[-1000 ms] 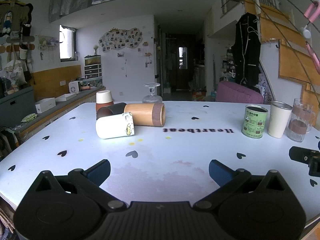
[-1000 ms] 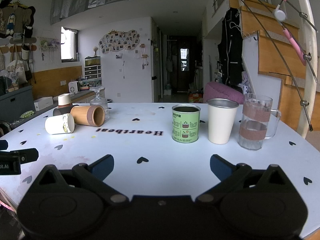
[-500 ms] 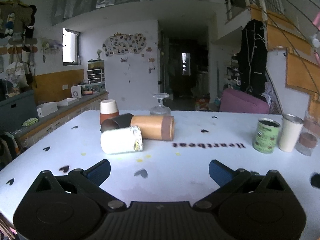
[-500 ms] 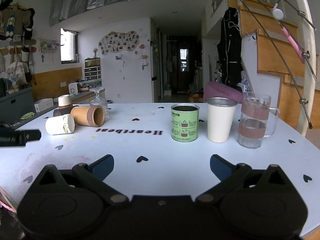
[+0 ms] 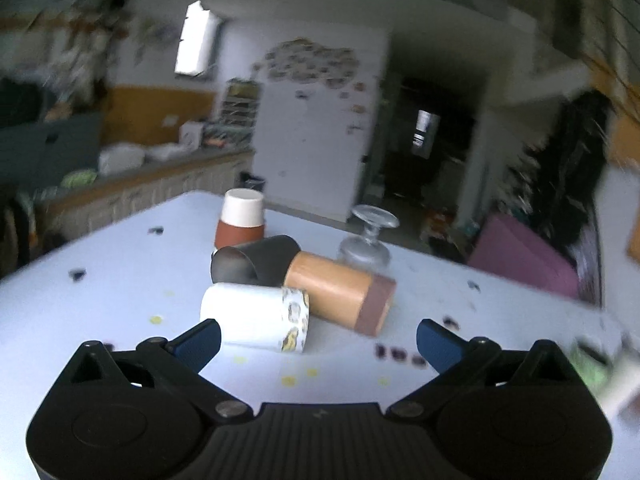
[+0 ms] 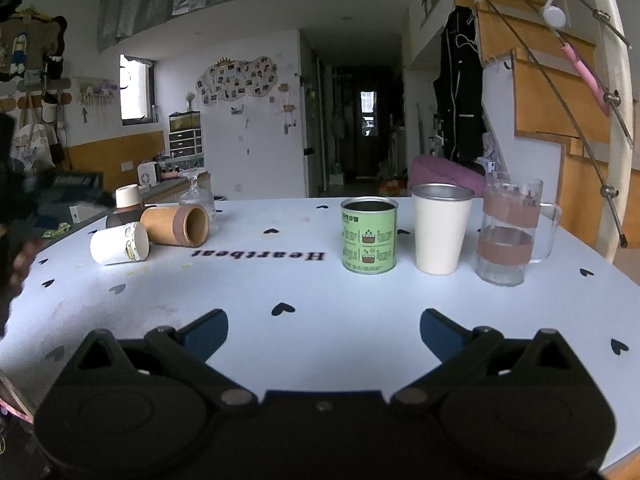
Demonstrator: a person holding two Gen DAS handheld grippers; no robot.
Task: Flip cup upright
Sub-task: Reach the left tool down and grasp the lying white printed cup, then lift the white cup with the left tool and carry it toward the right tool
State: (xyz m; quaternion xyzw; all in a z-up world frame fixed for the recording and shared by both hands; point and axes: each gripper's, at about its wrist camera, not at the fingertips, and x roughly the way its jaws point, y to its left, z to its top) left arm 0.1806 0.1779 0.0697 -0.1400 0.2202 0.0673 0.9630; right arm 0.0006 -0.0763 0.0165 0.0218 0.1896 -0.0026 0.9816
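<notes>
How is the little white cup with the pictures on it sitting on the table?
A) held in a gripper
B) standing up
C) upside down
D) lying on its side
D: the white cup lies on its side on the table, just ahead of the open left gripper.

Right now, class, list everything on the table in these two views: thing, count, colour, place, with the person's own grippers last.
white cup: 1, white, on its side, nearest the left gripper
bamboo cup: 1, tan, on its side, behind the white cup
black cup: 1, black, on its side, behind both
paper cup: 1, white and brown, upside down, far left
glass: 1, clear, upside down
tin: 1, green, upright, centre
steel cup: 1, cream, upright
mug: 1, clear, upright, far right
table: 1, white
left gripper: open
right gripper: open
</notes>
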